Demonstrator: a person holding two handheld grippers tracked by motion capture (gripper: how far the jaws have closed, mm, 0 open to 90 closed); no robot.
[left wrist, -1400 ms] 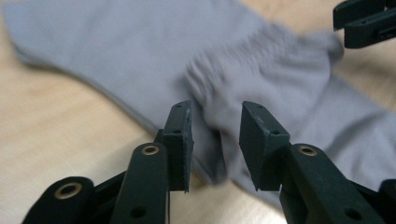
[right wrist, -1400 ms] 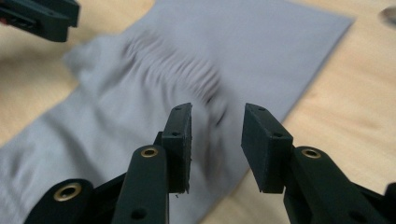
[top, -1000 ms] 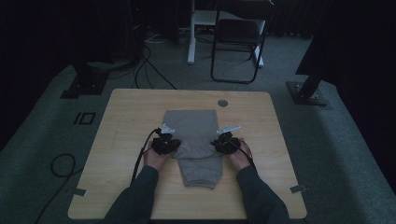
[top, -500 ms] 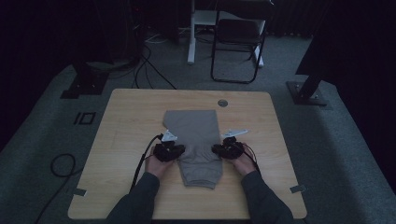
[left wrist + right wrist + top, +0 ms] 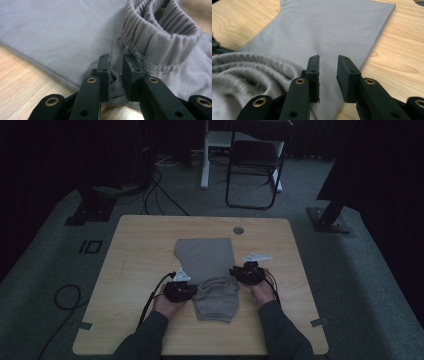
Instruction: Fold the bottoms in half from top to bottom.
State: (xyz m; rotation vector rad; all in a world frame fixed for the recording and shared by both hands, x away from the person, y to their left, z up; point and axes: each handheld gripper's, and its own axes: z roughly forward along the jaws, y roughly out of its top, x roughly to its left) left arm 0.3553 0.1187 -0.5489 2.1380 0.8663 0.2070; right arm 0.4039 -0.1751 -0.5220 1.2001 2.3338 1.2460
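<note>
I am folding a pair of grey knit shorts with an elastic waistband point(image 5: 210, 270) on the pale wooden table point(image 5: 135, 250), and both of my tongs are letting go. The left tongs point(image 5: 192, 291) have just been opening; in the left gripper view a pinch of the grey fabric point(image 5: 115, 82) is sitting in the narrow gap between the jaws, but the pads are no longer pressing on it as far as I can tell. The right tongs point(image 5: 236, 272) have just been opening too, and in the right gripper view they are hanging over the flat cloth point(image 5: 327, 30) with nothing between them.

The shorts are lying in the middle of the table with their long axis running from near to far: the legs are stretching flat toward the far edge, and the gathered waistband point(image 5: 217, 285) is lying doubled over on the near part, bunched and ruffled.

What matters for my next reach is that this waistband is sitting between my two tongs, just to the right of the left pair and just to the left and nearer than the right pair. The left tongs are closer to it, right at its edge.
</note>
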